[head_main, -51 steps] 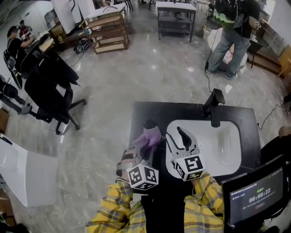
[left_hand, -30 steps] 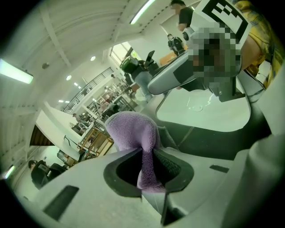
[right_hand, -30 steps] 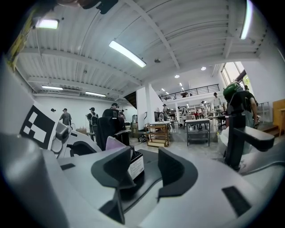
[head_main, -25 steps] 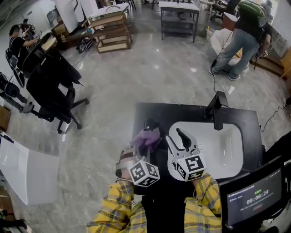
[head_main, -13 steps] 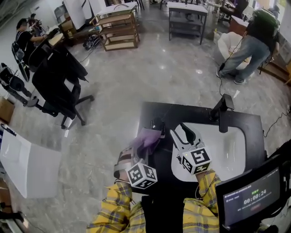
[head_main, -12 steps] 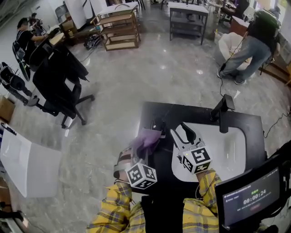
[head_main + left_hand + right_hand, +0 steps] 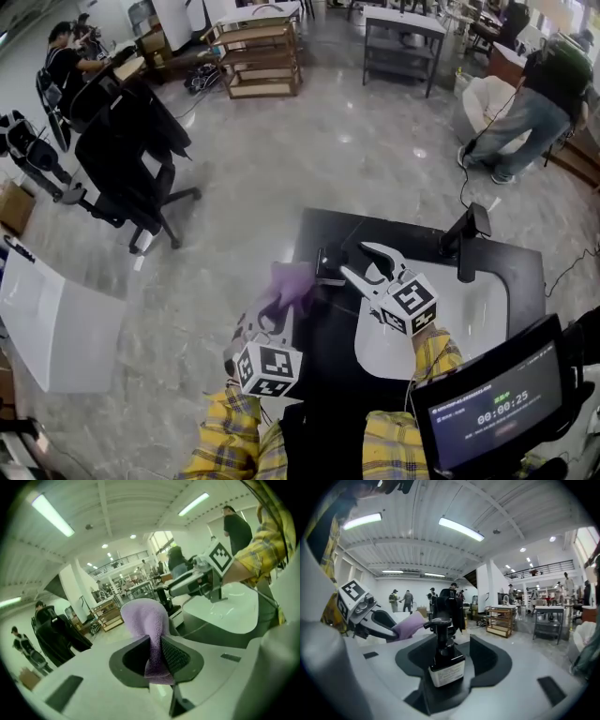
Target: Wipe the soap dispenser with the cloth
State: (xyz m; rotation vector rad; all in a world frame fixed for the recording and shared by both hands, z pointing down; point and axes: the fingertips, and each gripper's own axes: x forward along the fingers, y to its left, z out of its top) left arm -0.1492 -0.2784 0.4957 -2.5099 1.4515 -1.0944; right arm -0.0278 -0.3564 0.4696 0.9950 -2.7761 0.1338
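The soap dispenser [image 7: 329, 265], a dark pump bottle with a white label, stands on the black counter [image 7: 323, 361] near its left edge. My right gripper [image 7: 354, 260] reaches in from the sink side. It is open, and in the right gripper view the dispenser [image 7: 446, 663] stands in the gap between the jaws with room on both sides. My left gripper [image 7: 278, 307] is shut on the purple cloth [image 7: 292, 281], just left of the dispenser and beyond the counter edge. In the left gripper view the cloth [image 7: 146, 620] bulges up from the shut jaws.
A white sink basin [image 7: 487, 309] with a black faucet [image 7: 466, 239] lies right of the dispenser. A monitor showing a timer [image 7: 487, 412] stands at the near right. On the floor are a black office chair [image 7: 131, 141], wooden shelves [image 7: 258, 56] and a standing person [image 7: 534, 103].
My right gripper swung left from over the sink until its jaws came around the dispenser. My left gripper drew the cloth a little left, away from the bottle. The head view shifted.
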